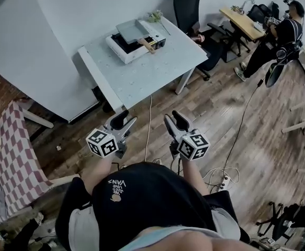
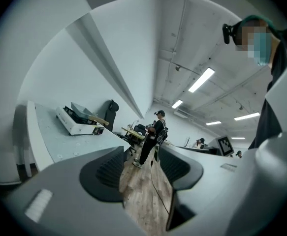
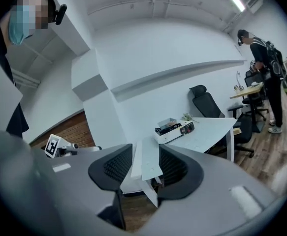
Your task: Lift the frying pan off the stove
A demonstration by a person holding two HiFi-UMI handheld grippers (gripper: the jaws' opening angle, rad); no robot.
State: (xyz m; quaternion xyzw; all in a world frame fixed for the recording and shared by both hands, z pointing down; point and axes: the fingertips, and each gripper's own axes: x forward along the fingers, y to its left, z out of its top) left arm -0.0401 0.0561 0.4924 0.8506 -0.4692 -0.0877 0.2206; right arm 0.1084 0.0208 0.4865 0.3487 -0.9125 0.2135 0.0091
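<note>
The left tool [image 1: 127, 118] and right tool [image 1: 172, 116] are hanging spread and empty, well apart from the bench [image 1: 157, 72]; approaching the frying pan [image 1: 131, 30] squarely along its wooden handle [image 1: 148, 46] is looking wisest.

The frying pan [image 1: 131, 30] is grey, flat and squarish, with a pale wooden handle [image 1: 148, 46]. It rests level on top of the stove [image 1: 122, 49], covering most of the stove's dark top. The handle juts past the stove's front edge toward 5 o'clock in the head view. The stove is a low white box with a dark control panel on its end at 3 o'clock. It stands at the 11 o'clock end of a white table [image 1: 147, 75], close to the wall.
</note>
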